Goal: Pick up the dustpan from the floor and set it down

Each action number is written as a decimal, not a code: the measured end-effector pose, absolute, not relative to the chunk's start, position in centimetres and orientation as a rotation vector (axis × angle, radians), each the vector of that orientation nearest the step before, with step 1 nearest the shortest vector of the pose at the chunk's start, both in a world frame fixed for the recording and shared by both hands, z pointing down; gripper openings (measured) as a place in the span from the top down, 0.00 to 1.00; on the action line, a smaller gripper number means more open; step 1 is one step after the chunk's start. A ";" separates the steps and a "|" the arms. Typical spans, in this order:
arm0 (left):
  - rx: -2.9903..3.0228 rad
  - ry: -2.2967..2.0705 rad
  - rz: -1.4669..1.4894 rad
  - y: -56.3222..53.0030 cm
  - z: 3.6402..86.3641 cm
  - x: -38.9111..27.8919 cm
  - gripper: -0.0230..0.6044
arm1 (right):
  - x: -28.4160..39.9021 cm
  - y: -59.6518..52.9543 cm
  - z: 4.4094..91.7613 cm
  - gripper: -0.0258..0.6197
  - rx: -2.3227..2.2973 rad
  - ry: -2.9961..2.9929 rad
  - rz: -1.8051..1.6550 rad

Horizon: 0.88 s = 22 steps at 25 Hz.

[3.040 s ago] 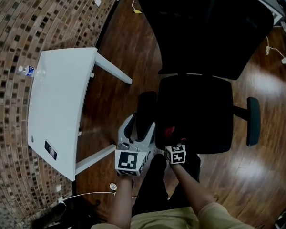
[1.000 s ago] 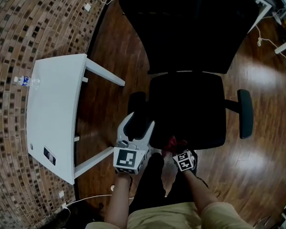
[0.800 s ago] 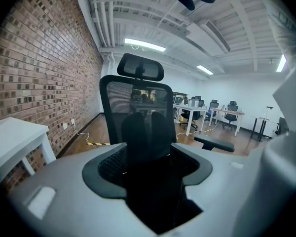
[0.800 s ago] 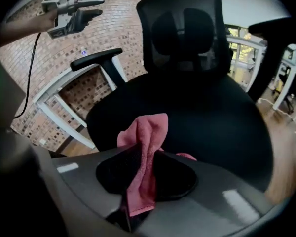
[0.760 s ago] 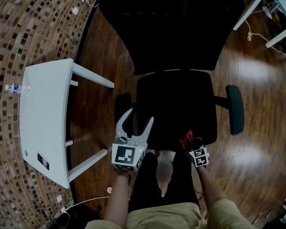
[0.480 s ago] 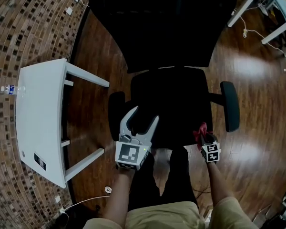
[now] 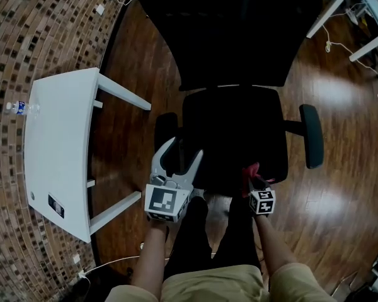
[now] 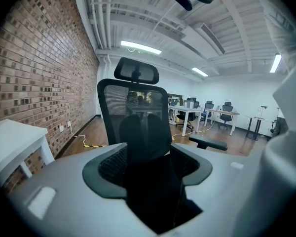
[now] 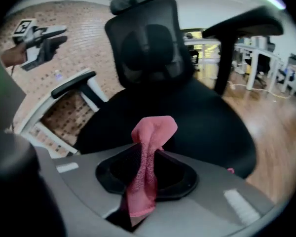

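No dustpan shows in any view. My left gripper (image 7: 184, 150) hovers by the left armrest (image 7: 167, 131) of a black office chair (image 7: 233, 137). Its grey fingers stand apart in a V and are closing, with nothing seen between them. In the left gripper view the chair's mesh back (image 8: 133, 105) fills the middle. My right gripper (image 7: 256, 180) is at the seat's front right edge, shut on a pink cloth (image 7: 251, 170). In the right gripper view the pink cloth (image 9: 150, 132) stands up from the gripper (image 9: 147, 162) over the black seat (image 9: 187, 117).
A white table (image 7: 57, 150) stands to the left against a brick wall, with a small water bottle (image 7: 17, 107) on it. The chair's right armrest (image 7: 312, 145) sticks out over the wooden floor. A white cable (image 7: 113, 257) lies near my feet. Desks (image 7: 365, 5) stand far right.
The right gripper with the pink cloth swung out to the right along the seat's front edge, then came back a little. The left gripper stayed by the left armrest.
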<state>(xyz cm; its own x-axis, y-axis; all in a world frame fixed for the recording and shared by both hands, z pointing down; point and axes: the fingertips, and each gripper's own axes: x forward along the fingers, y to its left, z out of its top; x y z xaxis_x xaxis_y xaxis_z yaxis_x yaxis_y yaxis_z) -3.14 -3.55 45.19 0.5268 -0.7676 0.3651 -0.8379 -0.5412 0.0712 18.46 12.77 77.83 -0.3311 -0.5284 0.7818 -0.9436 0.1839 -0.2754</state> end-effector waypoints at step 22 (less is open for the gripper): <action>2.578 -1.342 0.388 -0.5 45.7 1.9 0.58 | 12.9 19.6 81.7 0.83 0.231 -1.981 0.250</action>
